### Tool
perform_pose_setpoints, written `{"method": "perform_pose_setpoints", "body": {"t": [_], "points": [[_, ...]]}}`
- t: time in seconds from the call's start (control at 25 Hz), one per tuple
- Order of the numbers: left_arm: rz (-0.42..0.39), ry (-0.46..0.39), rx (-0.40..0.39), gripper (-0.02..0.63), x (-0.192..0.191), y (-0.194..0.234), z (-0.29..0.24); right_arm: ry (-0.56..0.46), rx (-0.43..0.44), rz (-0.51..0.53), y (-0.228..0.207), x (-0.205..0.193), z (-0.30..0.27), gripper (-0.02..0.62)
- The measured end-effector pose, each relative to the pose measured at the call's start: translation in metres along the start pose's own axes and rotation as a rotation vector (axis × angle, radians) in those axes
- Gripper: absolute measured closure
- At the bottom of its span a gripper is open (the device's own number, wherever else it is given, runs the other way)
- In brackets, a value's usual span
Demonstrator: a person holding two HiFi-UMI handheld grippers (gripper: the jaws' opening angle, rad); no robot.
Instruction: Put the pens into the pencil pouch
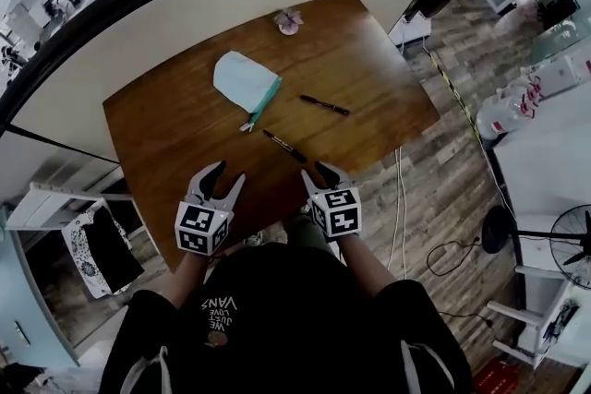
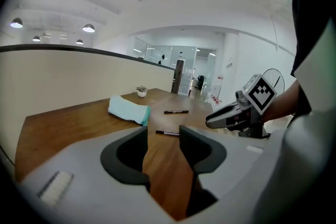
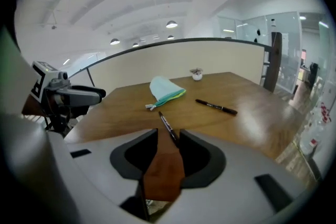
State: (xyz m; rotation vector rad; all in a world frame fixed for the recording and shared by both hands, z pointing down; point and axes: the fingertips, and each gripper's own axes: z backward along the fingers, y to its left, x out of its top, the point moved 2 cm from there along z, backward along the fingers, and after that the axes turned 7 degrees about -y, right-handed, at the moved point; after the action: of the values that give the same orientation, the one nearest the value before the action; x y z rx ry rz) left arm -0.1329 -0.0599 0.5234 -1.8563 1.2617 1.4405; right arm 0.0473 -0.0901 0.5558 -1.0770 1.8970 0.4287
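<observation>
Closest to the lens in the head view, a person's black shirt (image 1: 277, 318) is filling the lower middle of the frame. Just above it, the left gripper (image 1: 228, 175) and right gripper (image 1: 320, 173) are hovering over the near edge of a smooth brown wooden bench (image 1: 166, 134). Both sets of grey, dark-padded fingers (image 2: 126, 160) are standing apart and clamping nothing.

A slim black near pen (image 1: 284, 147) is lying flat on the bench just ahead of the right gripper. In the right gripper view, its closer end is showing in the gap between the fingers (image 3: 202, 157). Its long axis is running diagonally from upper left to lower right in the head view.

A second black far pen (image 1: 324, 105) is lying further up and right, well apart from both grippers and running nearly left to right.

At upper left of the pens, a soft, pale turquoise fabric pencil pouch (image 1: 246, 81) is lying flat, with a teal zip edge and its pull facing the near pen. A small potted plant (image 1: 289, 20) is sitting by the far edge.
</observation>
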Motion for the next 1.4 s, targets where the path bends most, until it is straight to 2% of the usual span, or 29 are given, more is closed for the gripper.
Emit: {"method": "perform_pose_setpoints", "body": {"t": [0.16, 0.44, 0.8, 0.88, 1.08, 1.28, 1.4], "points": [[0.008, 0.042, 0.023, 0.433, -0.007, -0.001, -0.022, 0.057, 0.087, 0.123, -0.004, -0.005, -0.028, 0.486], [0.005, 0.101, 0.04, 0.433, -0.024, -0.003, -0.055, 0.123, 0.194, 0.248, -0.015, -0.024, -0.066, 0.486], [0.028, 0.135, 0.109, 0.433, -0.026, 0.007, -0.083, 0.176, 0.305, 0.354, -0.015, -0.034, -0.079, 0.488], [0.021, 0.137, 0.123, 0.433, -0.025, 0.011, -0.091, 0.178, 0.313, 0.357, -0.017, -0.034, -0.08, 0.523], [-0.053, 0.145, 0.152, 0.431, -0.016, 0.024, -0.118, 0.176, 0.342, 0.356, -0.019, -0.032, -0.081, 0.526], [-0.166, 0.172, 0.192, 0.413, -0.016, 0.042, -0.152, 0.164, 0.353, 0.339, -0.038, -0.022, -0.078, 0.526], [-0.206, 0.188, 0.236, 0.408, -0.014, 0.057, -0.169, 0.157, 0.344, 0.34, -0.053, -0.014, -0.078, 0.526]]}}
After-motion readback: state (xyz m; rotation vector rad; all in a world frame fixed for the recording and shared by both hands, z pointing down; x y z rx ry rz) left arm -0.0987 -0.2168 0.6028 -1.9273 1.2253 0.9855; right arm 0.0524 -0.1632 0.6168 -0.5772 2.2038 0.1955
